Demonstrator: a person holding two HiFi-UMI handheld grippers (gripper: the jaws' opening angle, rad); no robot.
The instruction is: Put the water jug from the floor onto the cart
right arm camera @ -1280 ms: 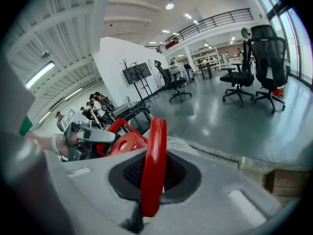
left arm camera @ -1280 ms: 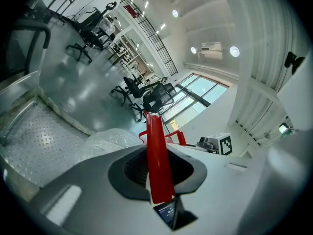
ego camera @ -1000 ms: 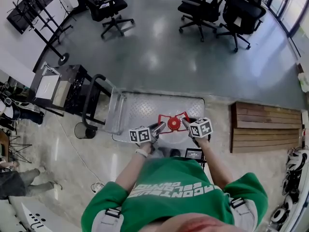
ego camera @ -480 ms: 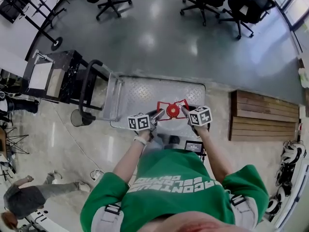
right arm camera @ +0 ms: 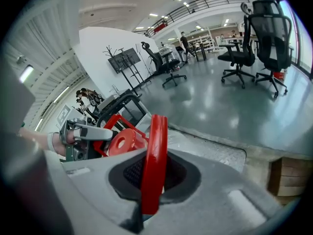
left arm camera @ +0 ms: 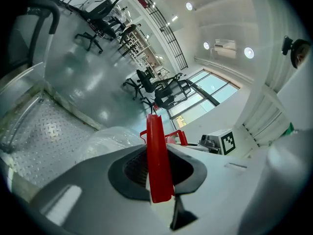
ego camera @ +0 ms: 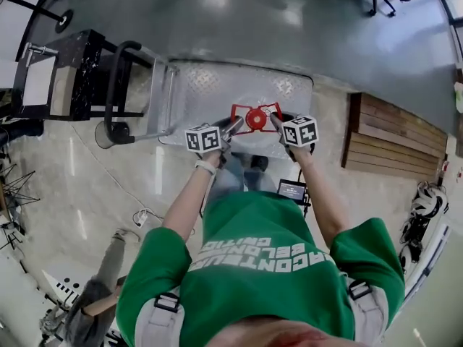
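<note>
The water jug is clear plastic with a red cap [ego camera: 255, 118] and a red carry handle [ego camera: 246, 110]. I hold it over the near edge of the cart's diamond-plate deck [ego camera: 210, 89]. My left gripper [ego camera: 233, 126] is shut on the handle's left side, my right gripper [ego camera: 275, 119] on its right side. A red handle strip [left arm camera: 157, 155] runs between the left gripper's jaws, above the clear jug body [left arm camera: 105, 140]. The right gripper view shows another handle strip [right arm camera: 153, 155] clamped, with the cap [right arm camera: 122, 141] and the left gripper [right arm camera: 84, 132] beyond.
The cart's black push handle [ego camera: 116, 85] stands at its left end, beside a black rack [ego camera: 54, 74]. A wooden pallet [ego camera: 394, 139] lies on the right. A small screen device [ego camera: 291, 190] sits by my feet. A person [ego camera: 98, 302] is at the lower left.
Both grippers and the jug have moved forward and down over the cart deck, still clamped on the handle. The person at the lower left has walked on.
</note>
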